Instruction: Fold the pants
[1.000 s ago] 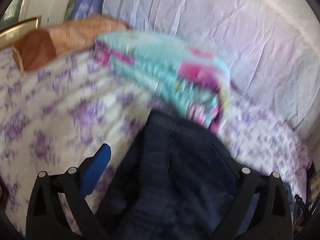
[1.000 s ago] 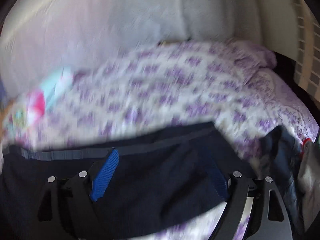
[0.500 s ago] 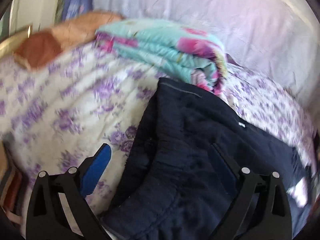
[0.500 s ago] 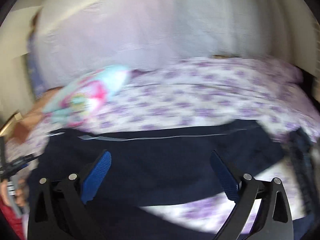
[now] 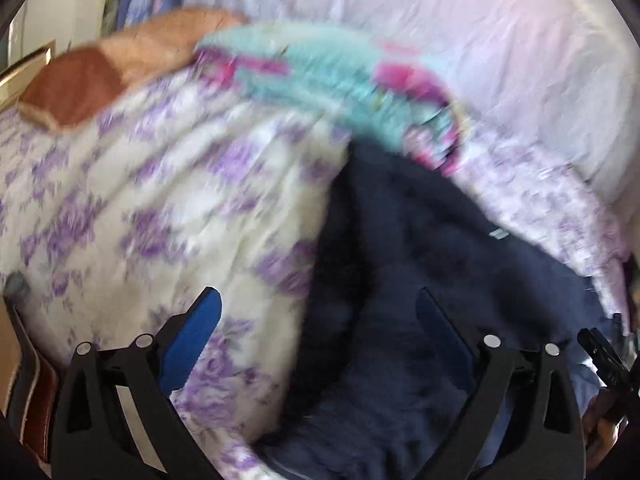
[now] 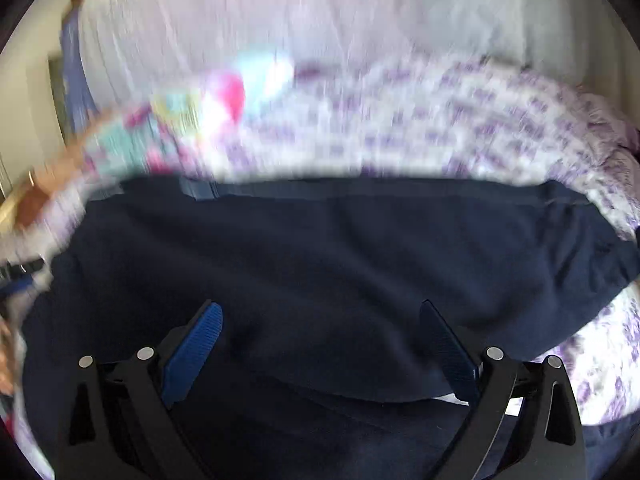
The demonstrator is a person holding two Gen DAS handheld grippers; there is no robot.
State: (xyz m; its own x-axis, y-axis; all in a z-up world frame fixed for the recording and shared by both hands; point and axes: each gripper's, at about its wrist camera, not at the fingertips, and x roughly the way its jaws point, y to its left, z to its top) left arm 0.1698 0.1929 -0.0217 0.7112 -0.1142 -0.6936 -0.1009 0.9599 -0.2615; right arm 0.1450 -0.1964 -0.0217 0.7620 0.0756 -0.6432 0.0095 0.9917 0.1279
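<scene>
Dark navy pants (image 5: pixel 420 280) lie on a bed with a purple-flowered sheet (image 5: pixel 140 200). In the left wrist view they run from the centre to the lower right. My left gripper (image 5: pixel 318 308) is open and empty, over the pants' left edge, its right finger above the cloth. In the right wrist view the pants (image 6: pixel 320 264) stretch across the frame, folded over with an edge near the bottom. My right gripper (image 6: pixel 320 320) is open and empty just above them. Both views are blurred by motion.
A folded turquoise and pink blanket (image 5: pixel 340 80) lies at the far end of the pants; it also shows in the right wrist view (image 6: pixel 192 120). A brown pillow (image 5: pixel 80 88) sits at the far left. A pale curtain (image 5: pixel 440 20) hangs behind the bed.
Both grippers have stayed open and kept moving over the pants. The left view has swung so the pants sit further right; the right gripper has come closer to the cloth.
</scene>
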